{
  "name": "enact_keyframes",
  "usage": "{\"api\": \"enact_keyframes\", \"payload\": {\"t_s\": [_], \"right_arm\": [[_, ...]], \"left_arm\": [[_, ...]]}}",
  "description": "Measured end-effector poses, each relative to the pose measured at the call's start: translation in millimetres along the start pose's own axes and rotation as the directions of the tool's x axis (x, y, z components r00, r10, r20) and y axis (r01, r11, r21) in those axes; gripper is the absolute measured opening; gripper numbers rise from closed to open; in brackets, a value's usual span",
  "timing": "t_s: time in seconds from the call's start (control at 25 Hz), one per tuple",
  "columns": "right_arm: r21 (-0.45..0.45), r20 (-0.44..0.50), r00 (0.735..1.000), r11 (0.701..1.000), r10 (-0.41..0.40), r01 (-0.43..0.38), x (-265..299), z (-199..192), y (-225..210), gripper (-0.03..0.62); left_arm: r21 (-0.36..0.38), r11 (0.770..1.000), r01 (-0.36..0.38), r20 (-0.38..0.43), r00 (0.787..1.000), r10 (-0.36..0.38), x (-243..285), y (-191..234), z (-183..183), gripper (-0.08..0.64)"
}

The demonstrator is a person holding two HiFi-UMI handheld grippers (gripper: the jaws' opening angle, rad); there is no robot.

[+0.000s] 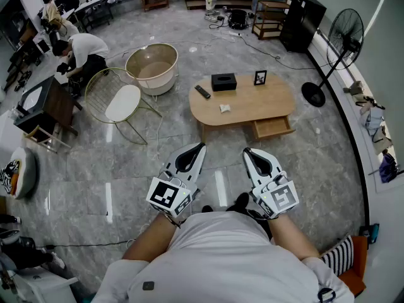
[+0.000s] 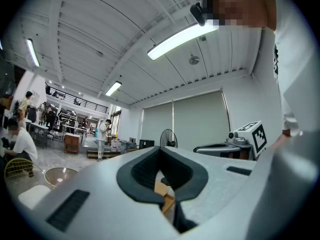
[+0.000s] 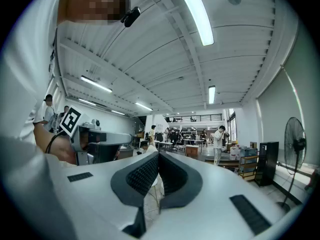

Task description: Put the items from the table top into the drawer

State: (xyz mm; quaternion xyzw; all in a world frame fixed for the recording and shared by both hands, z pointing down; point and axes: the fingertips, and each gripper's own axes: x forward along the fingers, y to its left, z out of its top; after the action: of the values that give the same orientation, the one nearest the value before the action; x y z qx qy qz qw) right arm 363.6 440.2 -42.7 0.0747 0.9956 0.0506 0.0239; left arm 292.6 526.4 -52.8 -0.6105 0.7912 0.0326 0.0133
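Note:
An oval wooden coffee table (image 1: 252,109) stands a few steps ahead on the grey floor. On it are a black box (image 1: 223,81), a dark remote (image 1: 202,91), a small picture frame (image 1: 260,77) and a small white item (image 1: 225,108). Its drawer (image 1: 273,127) is pulled open at the front right and looks empty. My left gripper (image 1: 201,146) (image 2: 160,150) and right gripper (image 1: 247,151) (image 3: 158,154) are held level in front of my chest, well short of the table. Both are shut with nothing in them.
A wire chair with a white seat (image 1: 123,103) and a round beige tub (image 1: 151,65) stand left of the table. A standing fan (image 1: 344,36) and a black cabinet (image 1: 302,21) are at the right. A person (image 1: 79,49) crouches at the far left by a dark desk (image 1: 44,103).

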Motion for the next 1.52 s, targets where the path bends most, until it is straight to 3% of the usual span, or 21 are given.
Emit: {"api": "enact_keyframes", "payload": {"t_s": [0.4,0.8,1.12,1.52], "right_arm": [[0.011,-0.005,1.0,1.0,0.026,-0.026,18.4,-3.7,-1.3,0.023],[0.027,-0.004,0.997,0.997,0.075,-0.075,37.7,-22.3,-30.0,0.023],[0.059,-0.001,0.994,0.992,0.11,-0.11,56.4,-44.2,-90.6,0.023],[0.049,-0.017,0.987,0.986,0.161,-0.16,72.2,-62.6,-209.3,0.025]], "left_arm": [[-0.016,0.999,-0.03,-0.013,0.999,0.029,1.2,18.4,-4.0,0.009],[-0.025,0.997,-0.07,-0.049,0.996,0.068,30.1,32.1,-20.8,0.009],[-0.029,0.993,-0.112,-0.082,0.991,0.11,88.9,45.6,-38.7,0.009],[-0.032,0.988,-0.149,-0.086,0.986,0.146,211.3,47.8,-49.7,0.009]]}}
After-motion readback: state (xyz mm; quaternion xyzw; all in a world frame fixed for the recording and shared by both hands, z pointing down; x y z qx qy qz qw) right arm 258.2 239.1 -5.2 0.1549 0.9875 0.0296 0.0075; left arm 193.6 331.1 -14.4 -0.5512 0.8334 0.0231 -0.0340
